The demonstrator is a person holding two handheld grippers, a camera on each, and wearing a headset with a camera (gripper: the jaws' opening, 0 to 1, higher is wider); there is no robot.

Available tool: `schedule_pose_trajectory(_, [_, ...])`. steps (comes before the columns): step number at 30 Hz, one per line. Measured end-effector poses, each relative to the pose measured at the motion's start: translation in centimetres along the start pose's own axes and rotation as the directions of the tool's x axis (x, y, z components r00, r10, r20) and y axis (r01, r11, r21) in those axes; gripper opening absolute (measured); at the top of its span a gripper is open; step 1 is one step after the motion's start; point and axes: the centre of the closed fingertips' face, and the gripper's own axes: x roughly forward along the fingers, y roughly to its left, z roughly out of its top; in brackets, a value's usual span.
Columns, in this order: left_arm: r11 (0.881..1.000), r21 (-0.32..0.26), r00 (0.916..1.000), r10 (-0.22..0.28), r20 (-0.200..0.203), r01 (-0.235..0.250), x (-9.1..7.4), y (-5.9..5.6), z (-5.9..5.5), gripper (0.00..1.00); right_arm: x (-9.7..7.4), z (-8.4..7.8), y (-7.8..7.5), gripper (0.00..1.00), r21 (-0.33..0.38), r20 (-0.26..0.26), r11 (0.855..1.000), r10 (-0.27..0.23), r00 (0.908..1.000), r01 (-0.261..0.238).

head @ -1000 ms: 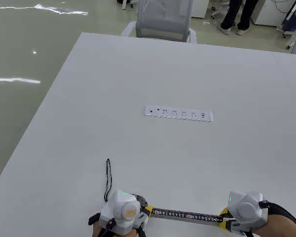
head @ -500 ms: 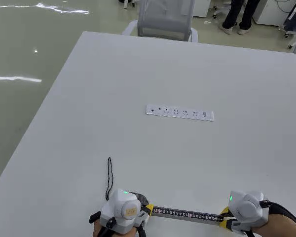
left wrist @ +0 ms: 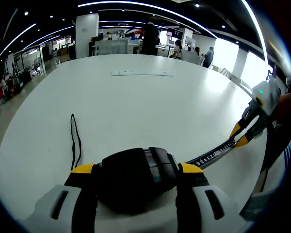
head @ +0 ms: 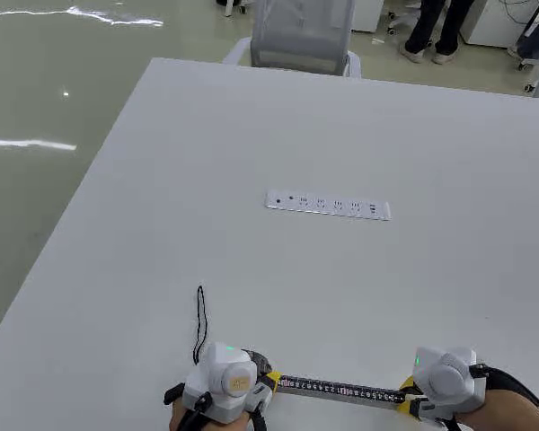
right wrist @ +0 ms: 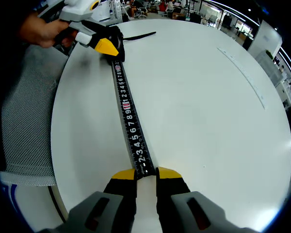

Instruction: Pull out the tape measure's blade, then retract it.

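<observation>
Nearer the person than the power strip [head: 328, 205], the left gripper [left wrist: 137, 171] has its jaws clamped around the black tape measure case [left wrist: 133, 189]. The blade [right wrist: 130, 116] runs rightward, no longer than a second ago. The right gripper [right wrist: 145, 174] pinches its tip. The pull looks finished, so retraction is next.

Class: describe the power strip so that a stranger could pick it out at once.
Start at the large white table and look to its middle. The power strip lies flat there alone: a long white bar with a row of sockets, unlike the black tape measure.
</observation>
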Motion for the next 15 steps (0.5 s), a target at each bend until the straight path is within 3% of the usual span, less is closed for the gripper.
schedule_pose_trajectory(15, [1.0,0.002,1.0,-0.005,-0.006,0.005,-0.12,-0.06,0.04,0.63,0.11,0.4,0.15,0.13,0.002,0.002,1.0,0.001,1.0,-0.001])
